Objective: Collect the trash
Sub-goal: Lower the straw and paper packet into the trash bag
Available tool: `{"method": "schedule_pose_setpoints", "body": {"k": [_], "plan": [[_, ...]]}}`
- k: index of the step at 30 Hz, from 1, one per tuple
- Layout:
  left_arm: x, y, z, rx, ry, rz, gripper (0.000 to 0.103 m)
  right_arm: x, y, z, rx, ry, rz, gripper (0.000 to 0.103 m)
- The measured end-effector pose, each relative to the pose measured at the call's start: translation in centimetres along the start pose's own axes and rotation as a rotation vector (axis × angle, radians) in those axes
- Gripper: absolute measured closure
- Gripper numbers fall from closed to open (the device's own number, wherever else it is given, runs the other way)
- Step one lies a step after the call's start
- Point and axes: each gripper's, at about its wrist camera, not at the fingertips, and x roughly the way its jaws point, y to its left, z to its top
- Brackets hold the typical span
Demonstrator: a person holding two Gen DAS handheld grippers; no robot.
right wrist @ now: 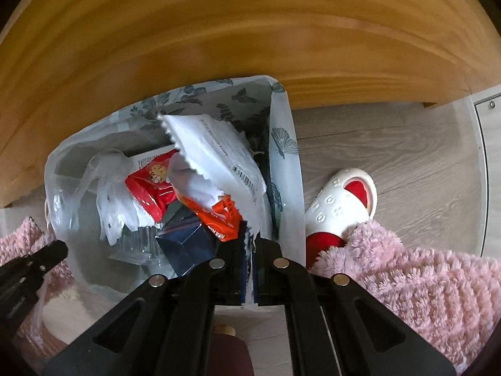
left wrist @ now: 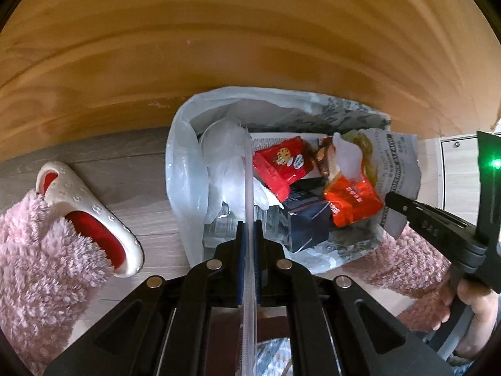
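Note:
A trash bin lined with a white bag (left wrist: 180, 163) (right wrist: 289, 156) stands on the floor against a wooden panel. Inside lie a red cookie wrapper (left wrist: 278, 163) (right wrist: 147, 188), an orange wrapper (left wrist: 353, 200) (right wrist: 222, 216), a dark blue box (left wrist: 307, 222) (right wrist: 184, 244) and crumpled clear plastic (left wrist: 225, 156). My left gripper (left wrist: 249, 224) (right wrist: 61, 249) is shut on a clear plastic strip (left wrist: 248, 172), seen edge-on above the bin. My right gripper (right wrist: 249, 241) (left wrist: 389, 199) is shut on a torn white printed wrapper (right wrist: 213, 153) (left wrist: 397, 163) that hangs over the bin's right side.
A pale wooden panel (left wrist: 250, 47) rises behind the bin. White-and-red slippers (left wrist: 94, 216) (right wrist: 341, 203) and pink fluffy trouser legs (left wrist: 37, 266) (right wrist: 422, 291) flank the bin on the grey wood floor. A hand (left wrist: 469, 307) holds the right gripper. A white cabinet front (left wrist: 460, 172) stands at the right.

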Motion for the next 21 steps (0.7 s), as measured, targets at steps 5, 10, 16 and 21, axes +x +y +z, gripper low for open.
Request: {"method": "schedule_pose_setpoints", "body": {"k": [5,10,16,21], "plan": [[1.9,-0.3,0.8,-0.006,0.026,0.005,0.101,1.4,-0.9,0.4,0.041,0.027,0.029,0.101],[3.3,-0.6,1.6,0.004,0.026,0.015,0.101,2.2,-0.6,0.8,0.021,0.034,0.026,0.101],[4.5,-1.0,2.3,0.032,0.017,0.020,0.101,3.3,0.7,0.7,-0.029,0.050,0.029,0.102],[5.1,-0.6,2.9,0.036,0.021,0.028,0.101,3.8,0.6,0.8,-0.032,0.052,0.004,0.102]]}}
